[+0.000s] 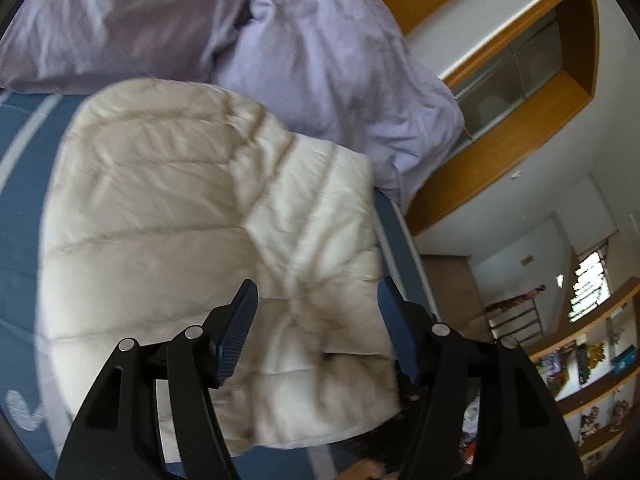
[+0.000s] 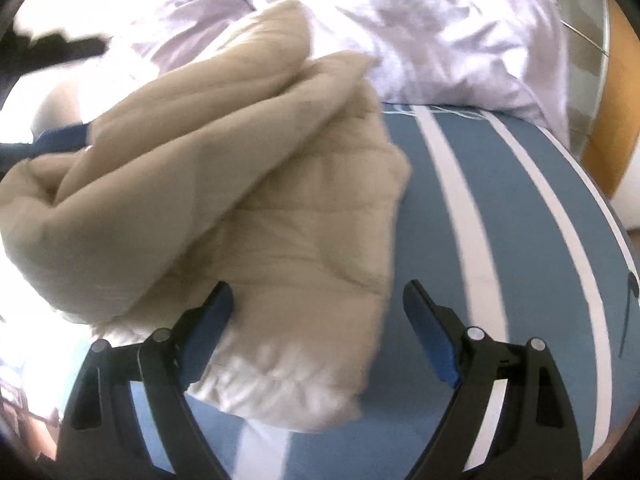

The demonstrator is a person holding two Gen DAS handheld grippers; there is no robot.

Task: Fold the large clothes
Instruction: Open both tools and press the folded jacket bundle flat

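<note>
A cream quilted puffer jacket (image 1: 208,220) lies folded on a blue bed sheet with white stripes (image 1: 20,208). My left gripper (image 1: 318,296) is open just above the jacket's near part, its blue pads on either side of the fabric, holding nothing. In the right wrist view the same jacket (image 2: 224,200) looks beige, bunched in thick folds, with a cuff or hem at its near edge. My right gripper (image 2: 318,296) is open above that near edge and the striped sheet (image 2: 460,220), empty. The view is blurred.
A rumpled lavender duvet (image 1: 312,60) is heaped at the back of the bed and also shows in the right wrist view (image 2: 440,32). Wooden wall cabinets (image 1: 520,80) and shelves with small items (image 1: 592,364) stand to the right, past the bed's edge.
</note>
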